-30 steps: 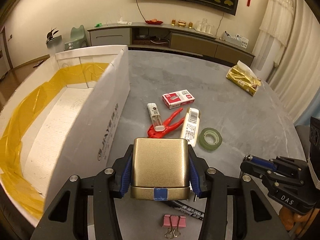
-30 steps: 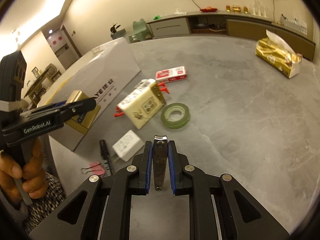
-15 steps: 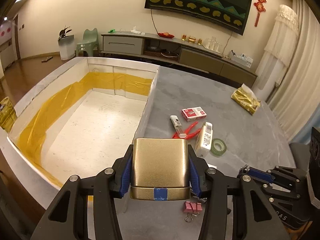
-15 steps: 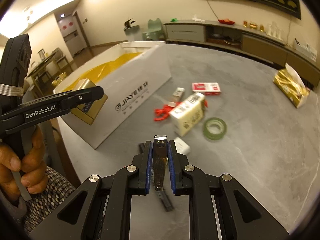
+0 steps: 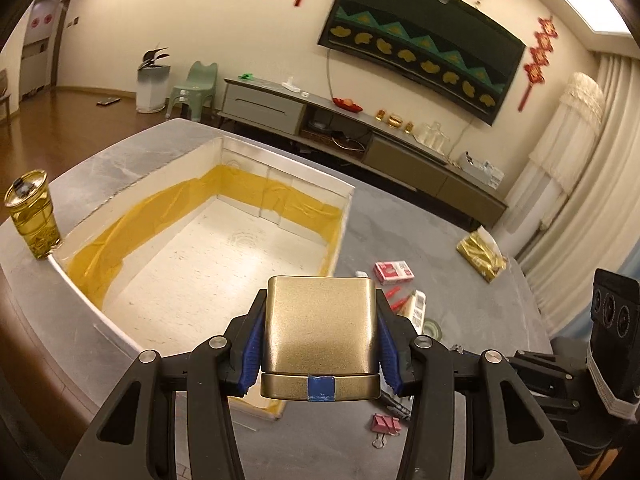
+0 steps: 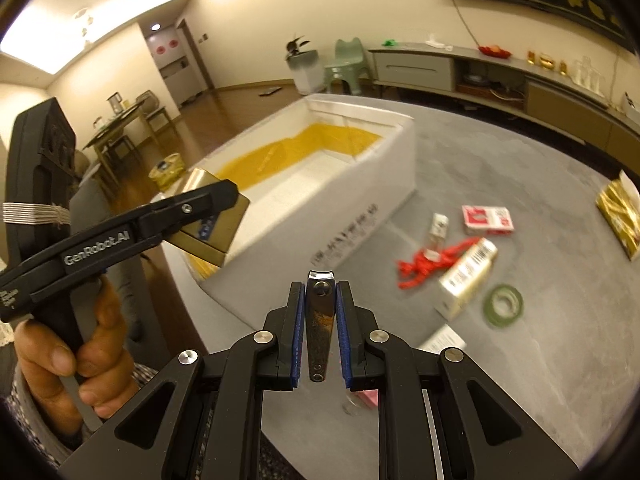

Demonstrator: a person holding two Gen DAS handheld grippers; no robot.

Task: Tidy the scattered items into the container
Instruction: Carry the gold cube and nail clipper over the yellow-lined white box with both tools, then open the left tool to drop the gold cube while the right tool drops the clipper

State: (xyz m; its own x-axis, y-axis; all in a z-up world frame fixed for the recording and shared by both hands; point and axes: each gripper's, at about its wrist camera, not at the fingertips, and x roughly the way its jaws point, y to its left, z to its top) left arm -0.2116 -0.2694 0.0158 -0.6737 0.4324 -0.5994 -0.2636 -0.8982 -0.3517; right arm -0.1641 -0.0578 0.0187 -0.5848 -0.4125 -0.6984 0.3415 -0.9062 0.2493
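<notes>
Clamped between the blue pads of the left gripper (image 5: 319,354), a gold tin (image 5: 320,332) is held above the near corner of the white foam box (image 5: 100,312), its lid edge turned toward the camera. The box's bare floor, ringed with yellow tape, lies directly ahead of and below the tin, so a short forward reach and a release would appear sufficient to drop it in. The right gripper (image 6: 319,334) is shut on a steel nail clipper (image 6: 319,320), held with its long axis running along the fingers, blade end pointing away. From that gripper the box lies ahead and to the left, farther off than from the left one, which is judged the nearer to unloading. Scattered on the grey tabletop (image 6: 520,160) to the right of the box are a red card pack (image 6: 487,220), a red clip (image 6: 428,262), a barcoded carton (image 6: 466,278) and a green tape roll (image 6: 503,305).
</notes>
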